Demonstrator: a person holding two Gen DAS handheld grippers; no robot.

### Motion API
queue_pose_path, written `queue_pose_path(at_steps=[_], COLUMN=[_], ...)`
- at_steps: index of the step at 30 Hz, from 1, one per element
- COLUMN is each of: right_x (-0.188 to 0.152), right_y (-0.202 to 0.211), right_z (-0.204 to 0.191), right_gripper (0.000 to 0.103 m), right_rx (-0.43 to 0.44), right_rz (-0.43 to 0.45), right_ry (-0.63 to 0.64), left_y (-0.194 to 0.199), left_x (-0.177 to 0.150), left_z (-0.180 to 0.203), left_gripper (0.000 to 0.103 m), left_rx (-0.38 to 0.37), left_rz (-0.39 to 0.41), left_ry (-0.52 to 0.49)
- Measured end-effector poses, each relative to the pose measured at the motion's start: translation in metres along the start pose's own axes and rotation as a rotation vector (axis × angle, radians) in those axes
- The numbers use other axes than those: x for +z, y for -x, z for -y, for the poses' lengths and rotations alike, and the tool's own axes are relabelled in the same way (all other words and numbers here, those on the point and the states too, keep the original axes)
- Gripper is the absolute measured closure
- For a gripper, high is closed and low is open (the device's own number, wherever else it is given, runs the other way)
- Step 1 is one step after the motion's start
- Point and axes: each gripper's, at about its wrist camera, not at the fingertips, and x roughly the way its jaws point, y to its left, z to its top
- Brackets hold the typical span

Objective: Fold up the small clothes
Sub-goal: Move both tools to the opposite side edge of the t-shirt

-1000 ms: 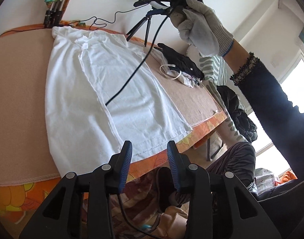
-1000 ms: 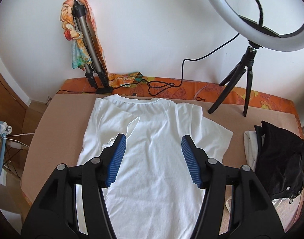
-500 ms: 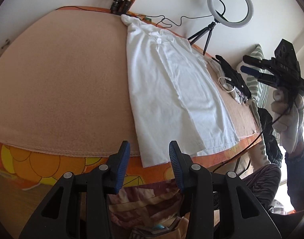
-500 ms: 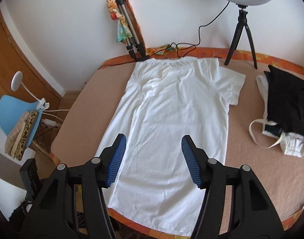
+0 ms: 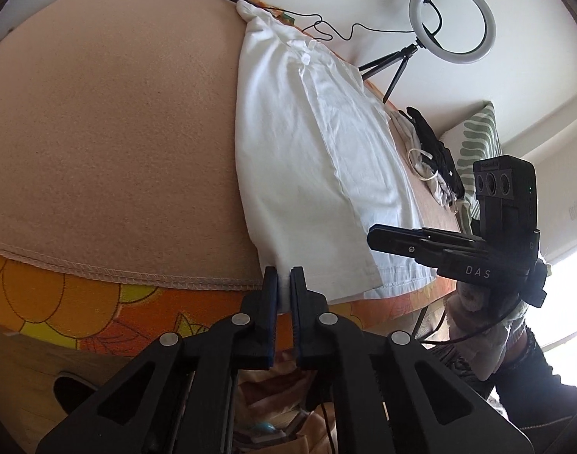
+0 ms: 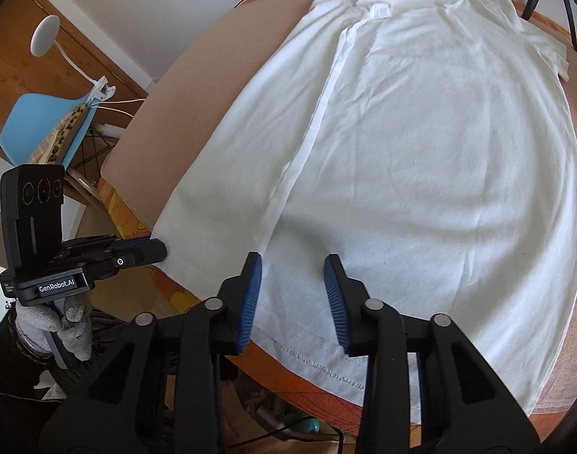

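A white T-shirt (image 5: 307,143) lies flat on a peach blanket (image 5: 99,113), collar at the far end and hem at the near edge. One long side is folded in along a lengthwise crease (image 6: 311,128). My left gripper (image 5: 284,287) is shut on the hem's left corner, with white cloth pinched between its pads. It also shows as the left gripper (image 6: 161,251) at that corner in the right wrist view. My right gripper (image 6: 292,276) hovers low over the hem (image 6: 326,370) by the crease. Its jaws are closing and still apart, with shirt fabric under the gap. It appears side-on as the right gripper (image 5: 375,236).
A ring light on a tripod (image 5: 453,19) stands at the far end. A pile of dark and white clothes (image 5: 436,151) lies right of the shirt, beside a striped pillow (image 5: 477,132). An orange flowered sheet (image 5: 61,287) edges the bed. A blue chair (image 6: 35,121) stands left.
The left gripper has shut on the shirt's hem corner. The right gripper has swung down from high above to just over the hem.
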Motion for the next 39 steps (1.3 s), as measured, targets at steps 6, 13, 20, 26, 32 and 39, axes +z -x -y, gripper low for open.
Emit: queue_pose_path(at_steps=[6, 13, 20, 26, 32, 39], right_x=[0.001, 0.022, 0.029, 0.006, -0.021, -0.040], right_y=[-0.006, 0.042, 0.122, 0.170, 0.217, 0.241], right_z=[-0.009, 0.005, 0.051, 0.102, 0.151, 0.201], right_gripper=[0.091, 0.090, 0.049, 0.048, 0.043, 0.043], right_rx=[-0.060, -0.032, -0.090, -0.100, -0.136, -0.141], right_rz=[-0.033, 0.053, 0.308, 0.447, 0.575, 0.631], right_ry=[0.069, 0.066, -0.054, -0.201, -0.304, -0.416], left_y=[0.005, 0.024, 0.027, -0.001, -0.035, -0.093], left_x=[-0.011, -0.012, -0.004, 0.000, -0.004, -0.027], left_z=[0.000, 0.006, 0.049, 0.097, 0.156, 0.215], left_gripper=[0.099, 0.095, 0.067, 0.067, 0.067, 0.067], left_rx=[0.070, 0.126, 0.178, 0.147, 0.085, 0.001], left_rz=[0.001, 0.056, 0.146, 0.150, 0.153, 0.053], left_ry=[-0.037, -0.070, -0.244, -0.362, -0.504, -0.617])
